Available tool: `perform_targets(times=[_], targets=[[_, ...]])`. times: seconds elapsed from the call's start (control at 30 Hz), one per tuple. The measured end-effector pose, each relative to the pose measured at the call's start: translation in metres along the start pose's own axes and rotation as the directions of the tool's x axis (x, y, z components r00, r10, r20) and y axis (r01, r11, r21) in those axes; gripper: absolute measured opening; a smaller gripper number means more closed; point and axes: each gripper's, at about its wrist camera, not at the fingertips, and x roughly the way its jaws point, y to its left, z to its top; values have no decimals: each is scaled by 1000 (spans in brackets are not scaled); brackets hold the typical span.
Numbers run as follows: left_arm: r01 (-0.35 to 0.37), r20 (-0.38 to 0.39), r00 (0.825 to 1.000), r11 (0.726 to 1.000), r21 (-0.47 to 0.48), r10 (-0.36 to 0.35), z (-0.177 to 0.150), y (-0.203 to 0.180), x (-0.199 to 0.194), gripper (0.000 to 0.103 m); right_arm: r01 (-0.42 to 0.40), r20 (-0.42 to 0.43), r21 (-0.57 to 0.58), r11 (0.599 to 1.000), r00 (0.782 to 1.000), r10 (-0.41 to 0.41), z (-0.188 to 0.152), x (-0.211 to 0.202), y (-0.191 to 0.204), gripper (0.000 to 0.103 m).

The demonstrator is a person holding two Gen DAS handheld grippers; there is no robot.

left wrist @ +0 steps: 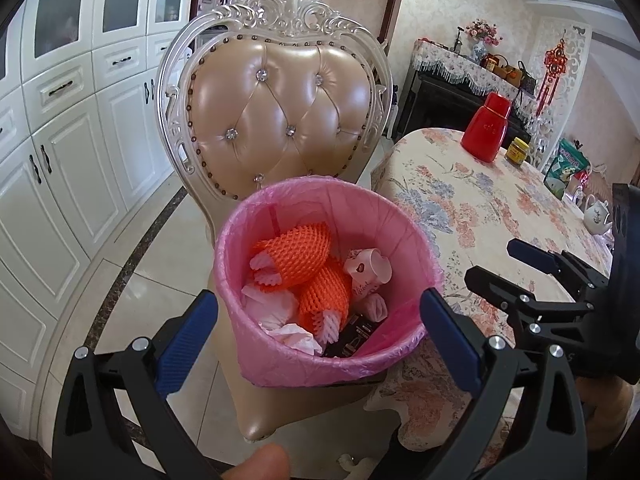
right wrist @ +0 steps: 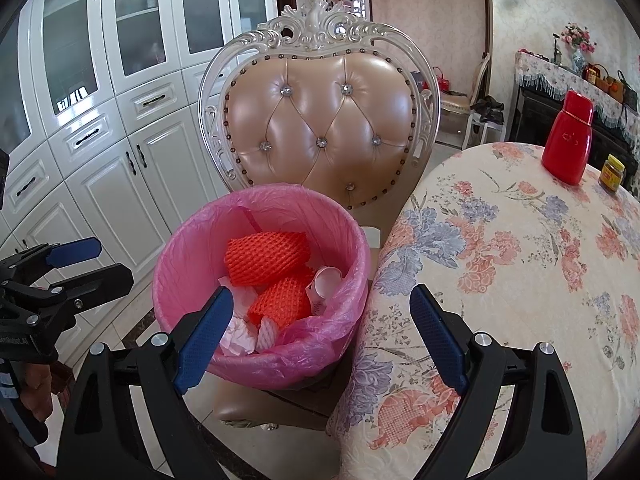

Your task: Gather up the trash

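Note:
A bin with a pink liner [left wrist: 280, 364] [right wrist: 192, 248] stands on the seat of a padded chair. Inside lie orange foam fruit nets [left wrist: 298, 256] [right wrist: 264, 258], a paper cup [left wrist: 368, 268], crumpled tissues [left wrist: 300, 338] and a dark wrapper [left wrist: 352, 344]. My left gripper [left wrist: 320, 296] hovers just short of the bin's near rim, open, with nothing between its pads. My right gripper [right wrist: 320, 292] is open too and holds nothing, over the gap between bin and table. Each gripper shows in the other's view: the right gripper [left wrist: 496, 262] over the table edge, the left gripper [right wrist: 108, 260] left of the bin.
The chair [left wrist: 280, 100] [right wrist: 320, 120] has a tall tufted back behind the bin. To the right is a round table with a floral cloth [left wrist: 480, 208] [right wrist: 520, 260], carrying a red bottle [left wrist: 486, 128] [right wrist: 568, 140], a small jar [left wrist: 518, 152] [right wrist: 612, 172] and a teapot [left wrist: 596, 216]. White cabinets [left wrist: 60, 160] line the left.

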Motion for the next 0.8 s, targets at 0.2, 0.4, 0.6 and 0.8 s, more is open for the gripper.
perform_targets(times=[0.2, 0.4, 0.6, 0.8], targets=[[-9, 14, 1000, 1000, 20, 8, 0, -3, -1, 98, 0, -2, 3, 1000, 1000, 0, -1, 0, 0, 85], [-6, 13, 1000, 1000, 28, 5, -1, -6, 1, 98, -3, -3, -1, 1000, 1000, 3, 0, -1, 1, 85], [-7, 10, 1000, 1000, 20, 7, -1, -3, 2, 98, -3, -4, 0, 1000, 1000, 3, 0, -1, 1, 85], [-7, 2, 1000, 1000, 24, 7, 0, -5, 3, 98, -4, -4, 1, 1000, 1000, 4, 0, -1, 0, 85]])
